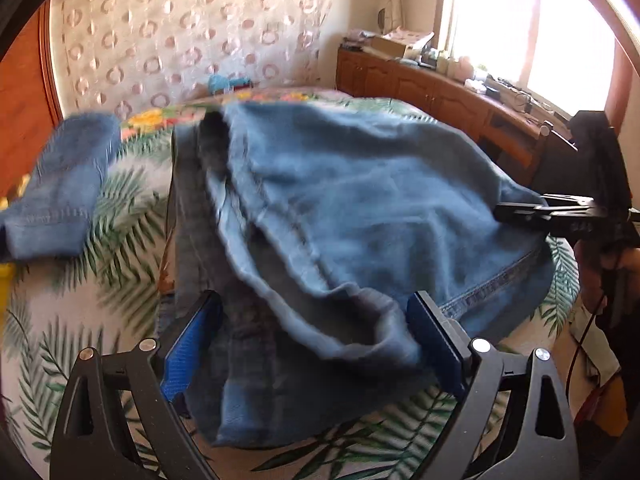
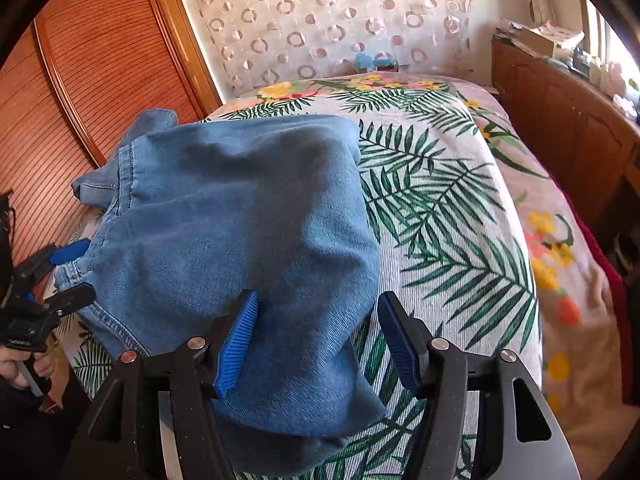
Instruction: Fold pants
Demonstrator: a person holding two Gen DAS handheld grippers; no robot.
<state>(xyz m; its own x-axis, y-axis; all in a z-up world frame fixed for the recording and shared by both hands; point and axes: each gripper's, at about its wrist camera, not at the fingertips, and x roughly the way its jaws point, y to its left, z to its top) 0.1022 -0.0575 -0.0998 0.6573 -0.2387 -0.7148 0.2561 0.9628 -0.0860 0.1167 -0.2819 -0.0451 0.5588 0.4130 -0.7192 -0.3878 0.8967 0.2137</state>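
Blue denim pants (image 1: pixel 360 200) lie bunched in a loose fold on the palm-leaf bedspread (image 1: pixel 80 320). A hemmed leg end (image 1: pixel 60 184) sticks out to the left. My left gripper (image 1: pixel 314 340) is open, its blue pads wide apart, with a rumpled fold of the denim lying between them. In the right wrist view the pants (image 2: pixel 240 208) cover the left half of the bedspread (image 2: pixel 440 200). My right gripper (image 2: pixel 318 340) is open over their near corner, with cloth lying against the left pad. The left gripper (image 2: pixel 72 276) shows at the pants' left edge, and the right gripper (image 1: pixel 520 212) at their right edge.
A slatted wooden wardrobe (image 2: pixel 80 60) stands left of the bed. A wooden sideboard (image 1: pixel 420 84) loaded with small items runs along the right under a bright window (image 1: pixel 520 20). A patterned curtain (image 2: pixel 320 20) hangs behind the bed. A person's hand (image 2: pixel 24 364) grips the left tool.
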